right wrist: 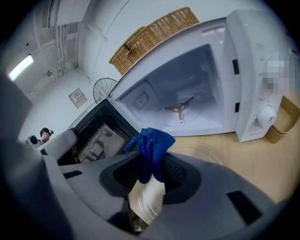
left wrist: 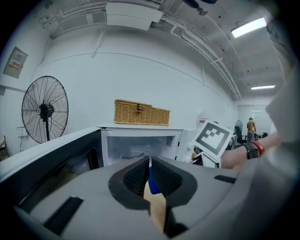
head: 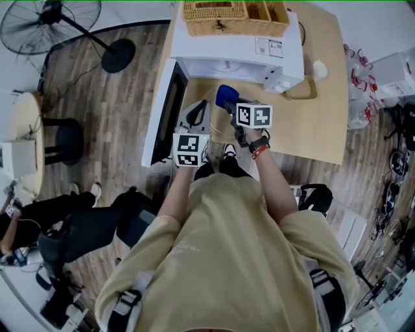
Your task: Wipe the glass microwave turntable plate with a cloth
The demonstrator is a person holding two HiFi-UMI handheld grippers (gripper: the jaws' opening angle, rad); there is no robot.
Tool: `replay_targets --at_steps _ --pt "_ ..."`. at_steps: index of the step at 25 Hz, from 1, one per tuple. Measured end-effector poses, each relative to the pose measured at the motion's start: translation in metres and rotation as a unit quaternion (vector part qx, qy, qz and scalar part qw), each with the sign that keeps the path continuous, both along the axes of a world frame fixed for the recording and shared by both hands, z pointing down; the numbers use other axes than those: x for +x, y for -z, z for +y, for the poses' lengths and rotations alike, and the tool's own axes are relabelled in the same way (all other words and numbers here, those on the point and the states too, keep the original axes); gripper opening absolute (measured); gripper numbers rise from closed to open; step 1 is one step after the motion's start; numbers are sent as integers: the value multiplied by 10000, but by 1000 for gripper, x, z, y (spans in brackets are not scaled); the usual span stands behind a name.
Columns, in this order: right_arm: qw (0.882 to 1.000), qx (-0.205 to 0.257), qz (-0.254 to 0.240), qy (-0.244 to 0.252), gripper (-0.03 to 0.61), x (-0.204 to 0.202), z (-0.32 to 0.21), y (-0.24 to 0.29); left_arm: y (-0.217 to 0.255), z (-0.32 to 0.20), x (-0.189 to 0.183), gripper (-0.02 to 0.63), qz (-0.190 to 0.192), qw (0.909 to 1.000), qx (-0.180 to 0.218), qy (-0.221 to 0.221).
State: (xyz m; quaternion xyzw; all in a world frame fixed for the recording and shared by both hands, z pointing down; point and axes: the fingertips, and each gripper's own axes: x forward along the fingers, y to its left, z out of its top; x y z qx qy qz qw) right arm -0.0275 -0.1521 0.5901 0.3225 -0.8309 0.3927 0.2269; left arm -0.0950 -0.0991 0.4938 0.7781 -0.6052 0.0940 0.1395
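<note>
My right gripper [head: 225, 98] [right wrist: 151, 164] is shut on a blue cloth [head: 224, 96] [right wrist: 151, 145] in front of the open white microwave [head: 233, 55]. The glass turntable plate [right wrist: 206, 151] shows as faint clear rings over the wooden table [head: 311, 130], passing under the cloth. My left gripper [head: 196, 117] [left wrist: 150, 168] sits just left of the right one, its jaws closed on a thin glass edge. The blue cloth [left wrist: 152, 180] shows through the gap. Inside the empty microwave cavity [right wrist: 187, 93], the bare roller hub [right wrist: 179, 108] is visible.
The microwave door [head: 165, 110] hangs open to the left. A wicker basket [head: 233, 16] sits on top of the microwave. A tan cup [head: 299, 89] and a small white object [head: 319, 68] stand to its right. A floor fan [head: 48, 23] and a seated person [head: 39, 217] are at the left.
</note>
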Motion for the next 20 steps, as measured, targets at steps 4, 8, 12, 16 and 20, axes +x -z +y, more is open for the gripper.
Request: replay_targets --at_steps 4,8,12,16,20 --pt "9990 -362 -58 250 137 -23 -18 -23 -5 0 -2 34 21 9999 -57 -87" --pt "9966 -717 -6 403 137 -40 -29 -47 -14 1 -4 34 161 9996 -228 -99" --pt "9937 -979 47 539 137 -52 -35 -68 -25 1 -6 34 171 9993 -326 -100" --pt "9923 -1106 174 527 137 -54 -41 -86 -26 -2 -9 34 183 9991 -370 -52" --pt "9913 -1200 244 491 138 -51 -45 -99 -31 -5 -13 34 154 9989 -441 14"
